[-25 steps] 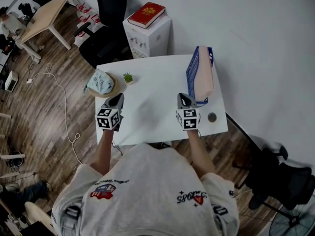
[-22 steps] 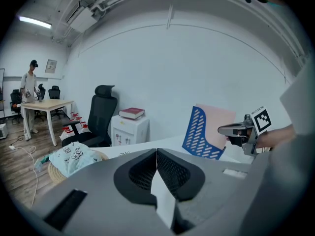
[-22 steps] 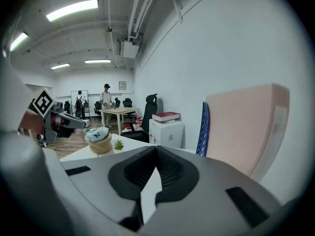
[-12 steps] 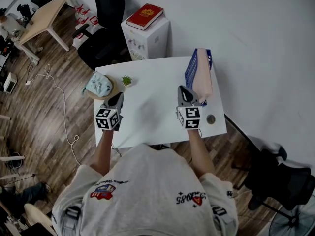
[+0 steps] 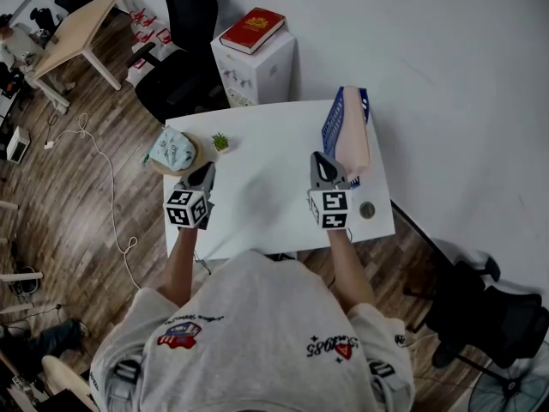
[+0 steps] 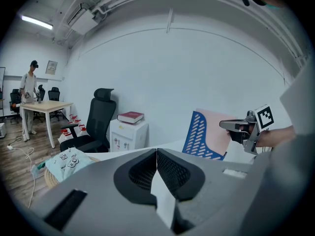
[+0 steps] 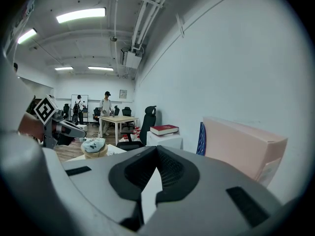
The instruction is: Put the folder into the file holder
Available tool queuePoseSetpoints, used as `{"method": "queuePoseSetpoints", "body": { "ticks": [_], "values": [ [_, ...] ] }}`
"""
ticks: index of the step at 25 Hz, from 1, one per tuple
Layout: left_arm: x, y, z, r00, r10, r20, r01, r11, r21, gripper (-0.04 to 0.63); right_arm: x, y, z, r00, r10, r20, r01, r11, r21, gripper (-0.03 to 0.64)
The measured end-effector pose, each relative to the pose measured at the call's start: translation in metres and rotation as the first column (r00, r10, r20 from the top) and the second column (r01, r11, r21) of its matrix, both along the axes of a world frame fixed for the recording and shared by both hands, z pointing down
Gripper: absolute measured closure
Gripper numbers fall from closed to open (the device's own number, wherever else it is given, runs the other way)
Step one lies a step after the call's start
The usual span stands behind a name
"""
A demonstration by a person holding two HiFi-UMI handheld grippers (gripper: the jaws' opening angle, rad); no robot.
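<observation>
Pink folder [image 5: 354, 136] sits in the blue file holder [image 5: 333, 127] on the counter [image 5: 257, 204], left tool [image 5: 208, 170] and right tool [image 5: 319, 158] both closed on nothing, so the risk's the right one knocking the holder over.

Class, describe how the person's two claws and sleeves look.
The left claw and right claw are grey, tapering to a point, with dark mesh-textured pads. Each carries a white cube with black square markers. The grey-white shirt has short sleeves and small printed logos.
</observation>
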State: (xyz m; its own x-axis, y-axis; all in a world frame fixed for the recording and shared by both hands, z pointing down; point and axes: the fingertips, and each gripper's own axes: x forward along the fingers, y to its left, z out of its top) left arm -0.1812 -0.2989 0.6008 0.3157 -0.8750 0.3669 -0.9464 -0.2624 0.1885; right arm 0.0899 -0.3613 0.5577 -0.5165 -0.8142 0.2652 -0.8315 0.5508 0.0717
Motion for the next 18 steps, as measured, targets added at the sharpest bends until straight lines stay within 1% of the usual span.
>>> {"method": "queuePoseSetpoints", "body": {
  "ticks": [11, 18],
  "values": [
    [0.006, 0.0005, 0.0021, 1.0, 0.009, -0.011, -0.009, 1.0, -0.003, 0.589, 0.0032, 0.006, -0.0045, 1.0, 0.001, -0.005, -0.001, 1.0, 0.018, 0.623],
    [0.0096, -0.001, 0.0047, 1.0, 0.009, -0.012, -0.01, 1.0, -0.009, 0.589, 0.0064, 0.0054, -0.001, 1.0, -0.001, 0.003, 0.001, 1.0, 0.005, 0.623]
  ]
}}
